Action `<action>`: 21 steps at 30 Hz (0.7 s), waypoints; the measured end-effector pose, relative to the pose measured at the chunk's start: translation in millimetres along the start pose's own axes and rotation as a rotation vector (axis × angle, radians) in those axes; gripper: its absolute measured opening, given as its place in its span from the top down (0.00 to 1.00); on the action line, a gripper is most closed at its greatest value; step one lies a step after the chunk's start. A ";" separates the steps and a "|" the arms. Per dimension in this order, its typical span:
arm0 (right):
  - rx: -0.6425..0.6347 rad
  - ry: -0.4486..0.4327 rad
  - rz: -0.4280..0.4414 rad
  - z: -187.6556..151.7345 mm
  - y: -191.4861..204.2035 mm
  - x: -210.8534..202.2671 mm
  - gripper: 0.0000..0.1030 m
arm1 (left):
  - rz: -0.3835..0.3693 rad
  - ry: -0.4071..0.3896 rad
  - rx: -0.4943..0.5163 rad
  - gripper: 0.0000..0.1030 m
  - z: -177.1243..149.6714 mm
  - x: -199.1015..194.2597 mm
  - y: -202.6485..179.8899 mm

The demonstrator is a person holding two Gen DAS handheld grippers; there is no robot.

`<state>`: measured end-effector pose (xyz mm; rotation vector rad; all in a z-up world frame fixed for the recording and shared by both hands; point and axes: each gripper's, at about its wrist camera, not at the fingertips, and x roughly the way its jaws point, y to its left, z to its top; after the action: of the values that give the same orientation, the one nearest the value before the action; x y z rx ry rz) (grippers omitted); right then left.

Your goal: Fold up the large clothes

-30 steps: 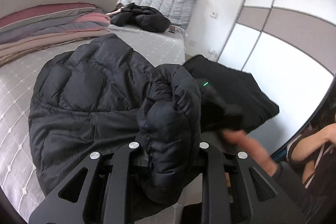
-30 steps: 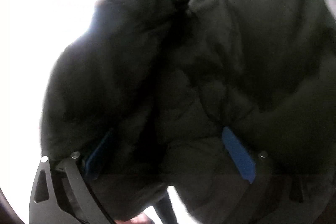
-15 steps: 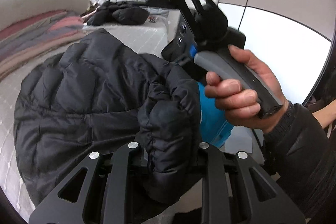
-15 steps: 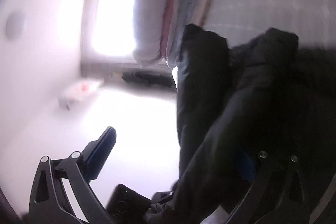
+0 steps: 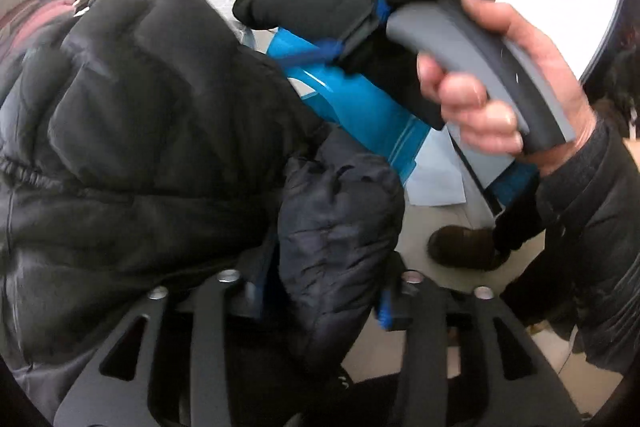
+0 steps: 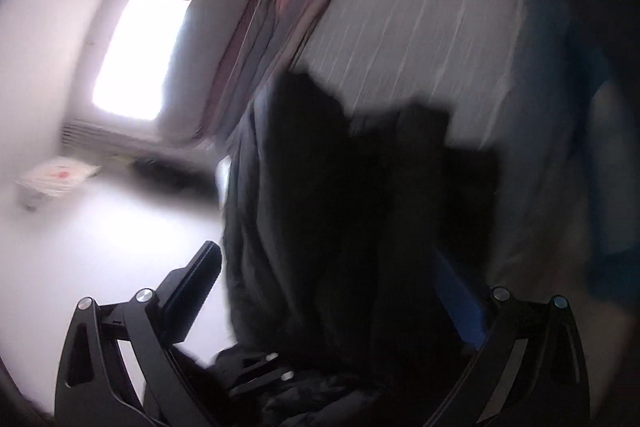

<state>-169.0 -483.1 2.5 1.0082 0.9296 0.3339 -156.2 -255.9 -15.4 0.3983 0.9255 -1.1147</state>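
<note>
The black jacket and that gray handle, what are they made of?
The black jacket looks like thin, slightly shiny nylon-type fabric stuffed with padding: puffy stitched sections and fine wrinkles. The gray handle in the right hand looks like smooth matte plastic, perhaps rubbery.

Right view motion-blurred, window [image 6: 132, 55] glaring; fisheye edges dark
</note>
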 end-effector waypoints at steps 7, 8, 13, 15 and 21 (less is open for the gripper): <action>-0.132 0.013 -0.002 4.0 48.2 18.0 0.05 | 0.032 0.013 0.036 0.42 -11.3 -22.8 -20.1; -0.142 0.029 -0.007 4.5 52.9 32.1 0.05 | 0.032 0.010 0.035 0.42 -14.6 -29.5 -18.7; -0.189 0.065 -0.018 23.7 49.5 60.2 0.63 | 0.024 -0.031 -0.040 0.42 -27.4 -69.7 -7.6; -0.224 0.043 -0.003 18.3 47.9 46.2 0.78 | 0.023 -0.062 -0.091 0.40 -28.3 -82.7 5.5; -0.314 -0.101 -0.086 -21.0 63.1 -2.2 0.80 | 0.047 -0.261 -0.338 0.33 -42.7 -129.8 72.1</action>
<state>-176.7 -439.3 52.1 0.6891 0.7978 0.3414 -127.6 -119.7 51.7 -0.0036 0.8482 -0.9203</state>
